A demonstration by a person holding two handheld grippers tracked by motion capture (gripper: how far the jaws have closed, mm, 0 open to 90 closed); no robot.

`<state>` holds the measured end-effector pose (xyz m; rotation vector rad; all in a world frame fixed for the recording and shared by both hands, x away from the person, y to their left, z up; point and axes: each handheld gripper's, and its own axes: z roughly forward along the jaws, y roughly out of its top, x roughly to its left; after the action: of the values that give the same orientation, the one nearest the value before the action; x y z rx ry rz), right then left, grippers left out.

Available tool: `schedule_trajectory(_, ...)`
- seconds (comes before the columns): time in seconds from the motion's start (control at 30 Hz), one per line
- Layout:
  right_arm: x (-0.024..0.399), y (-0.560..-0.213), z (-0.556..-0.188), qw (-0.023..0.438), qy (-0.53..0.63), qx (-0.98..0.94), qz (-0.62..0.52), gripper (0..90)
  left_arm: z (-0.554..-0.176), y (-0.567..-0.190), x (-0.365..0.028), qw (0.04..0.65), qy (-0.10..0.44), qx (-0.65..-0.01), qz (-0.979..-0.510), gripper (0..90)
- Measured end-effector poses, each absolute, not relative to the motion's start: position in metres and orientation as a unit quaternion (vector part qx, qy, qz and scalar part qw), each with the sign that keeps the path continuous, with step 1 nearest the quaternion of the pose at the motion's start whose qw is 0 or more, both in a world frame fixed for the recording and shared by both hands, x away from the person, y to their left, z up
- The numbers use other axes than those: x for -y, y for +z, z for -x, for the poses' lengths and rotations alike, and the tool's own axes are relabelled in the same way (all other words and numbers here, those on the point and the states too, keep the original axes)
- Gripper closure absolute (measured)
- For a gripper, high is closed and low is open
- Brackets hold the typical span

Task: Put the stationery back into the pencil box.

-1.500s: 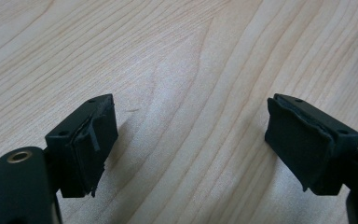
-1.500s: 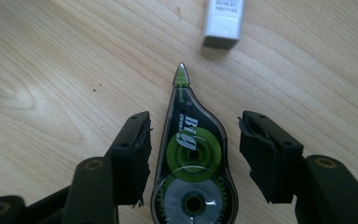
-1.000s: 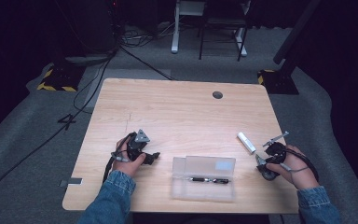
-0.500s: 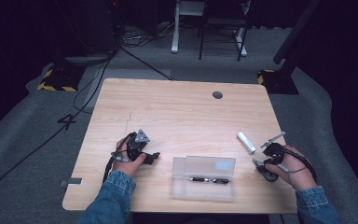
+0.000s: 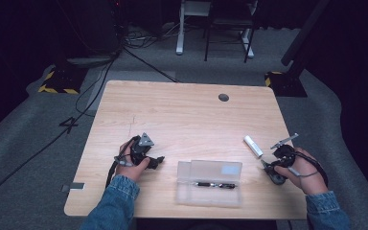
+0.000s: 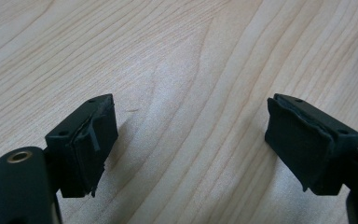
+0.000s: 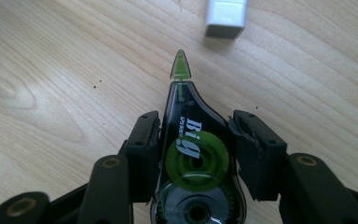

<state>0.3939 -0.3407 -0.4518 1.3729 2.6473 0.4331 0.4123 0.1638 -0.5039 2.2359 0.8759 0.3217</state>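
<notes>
My right gripper (image 7: 196, 135) is shut on a black and green correction tape roller (image 7: 193, 154), whose green tip points away over the wood. Its jaws have just been closing with the roller between them, and both pads now press on its sides. A small white block (image 7: 226, 16) lies just beyond the tip. In the high view the right gripper (image 5: 267, 167) sits at the table's right edge, close to the white block (image 5: 253, 146). My left gripper (image 5: 159, 162) rests at the front left, and its jaws stand open (image 6: 191, 140) over bare wood.
A clear plastic case (image 5: 210, 182) with a dark pen (image 5: 214, 185) inside lies between the two hands near the front edge. The wooden table (image 5: 182, 115) has a round cable hole (image 5: 224, 97) at the back. Dark floor with cables surrounds it.
</notes>
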Motion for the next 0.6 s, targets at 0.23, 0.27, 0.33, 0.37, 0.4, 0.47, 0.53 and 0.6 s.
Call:
schedule_trajectory(0.23, 0.34, -0.438, -0.39, 0.08, 0.167, -0.872, -0.453, 53.2, -0.412, -0.504, -0.164, 0.352, 0.124, -0.338, -0.864, 16.9)
schedule_trajectory(0.27, 0.34, -0.436, -0.39, 0.082, 0.174, -0.872, -0.451, 53.2, -0.412, -0.504, -0.164, 0.351, 0.124, -0.338, -0.864, 16.9)
schedule_trajectory(0.33, 0.337, -0.427, -0.387, 0.091, 0.199, -0.867, -0.447, 53.2, -0.412, -0.504, -0.164, 0.351, 0.124, -0.338, -0.864, 16.9)
schedule_trajectory(0.37, 0.337, -0.425, -0.386, 0.094, 0.206, -0.866, -0.445, 53.2, -0.412, -0.504, -0.164, 0.352, 0.123, -0.339, -0.864, 16.9)
schedule_trajectory(0.4, 0.336, -0.423, -0.386, 0.097, 0.211, -0.866, -0.443, 53.2, -0.412, -0.504, -0.164, 0.352, 0.124, -0.339, -0.864, 16.9)
schedule_trajectory(0.47, 0.334, -0.416, -0.384, 0.105, 0.229, -0.864, -0.435, 53.2, -0.412, -0.504, -0.164, 0.351, 0.125, -0.339, -0.864, 16.9)
schedule_trajectory(0.53, 0.332, -0.412, -0.383, 0.111, 0.237, -0.864, -0.431, 53.2, -0.412, -0.504, -0.164, 0.351, 0.126, -0.339, -0.864, 17.0)
schedule_trajectory(0.6, 0.329, -0.406, -0.381, 0.122, 0.243, -0.863, -0.425, 53.2, -0.412, -0.504, -0.164, 0.35, 0.127, -0.339, -0.864, 17.1)
